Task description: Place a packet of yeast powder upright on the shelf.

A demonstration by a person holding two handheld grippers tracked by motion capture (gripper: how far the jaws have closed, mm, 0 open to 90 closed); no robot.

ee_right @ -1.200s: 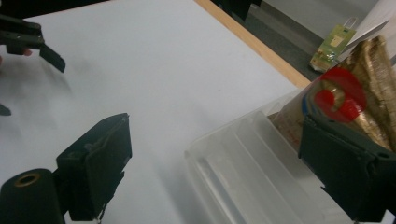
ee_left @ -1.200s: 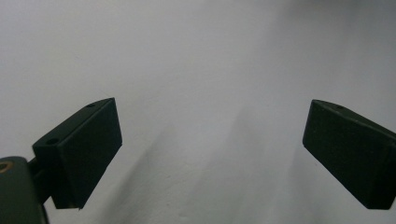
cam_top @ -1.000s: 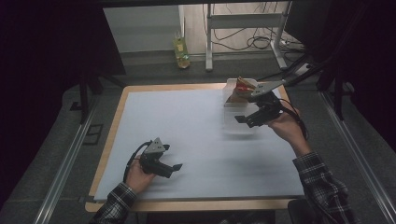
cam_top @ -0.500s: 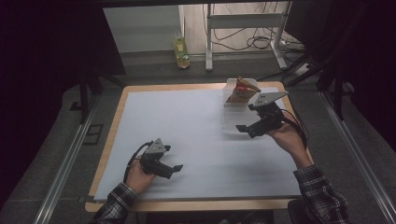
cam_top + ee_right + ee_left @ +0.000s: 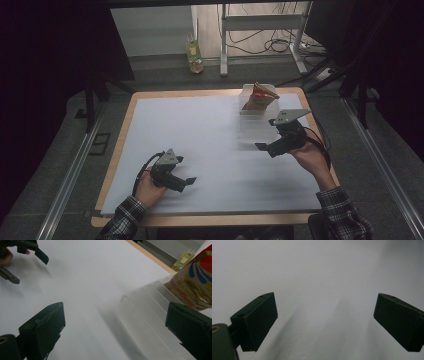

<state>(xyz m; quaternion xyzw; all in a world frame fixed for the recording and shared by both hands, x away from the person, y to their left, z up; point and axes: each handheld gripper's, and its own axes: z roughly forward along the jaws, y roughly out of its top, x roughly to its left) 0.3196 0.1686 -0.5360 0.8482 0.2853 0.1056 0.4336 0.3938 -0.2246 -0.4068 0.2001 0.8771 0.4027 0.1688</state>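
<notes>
Jaws on the right gripper (image 5: pixel 264 148) stand spread wide with nothing pinched between them, and they have just been opening further. From where I stand, that gripper sits in the person's right hand (image 5: pixel 311 159) near the right edge of the table (image 5: pixel 120 131), its tips pointing toward the table's middle. Just beyond it, a little past its grey three-cornered plate, stands a clear ribbed plastic box (image 5: pixel 257 125). In the right gripper view the box's fluted wall (image 5: pixel 147 315) runs up beside the right-hand jaw, close to it but apart from it as far as I can tell. A snack packet (image 5: pixel 260 96), gold-brown with red and blue print, sticks up tilted out of the box's far end; in the right gripper view it (image 5: pixel 193 282) looms just above that same jaw.

The left gripper (image 5: pixel 189 182) rests low in the person's left hand (image 5: pixel 148 189) near the front edge, well apart from the box. Its jaws are spread wide as well, and its own view shows plain white table cover (image 5: pixel 317 277) between them. The right gripper view catches it (image 5: pixel 26 262) far off at the upper left, jaws apart.
</notes>
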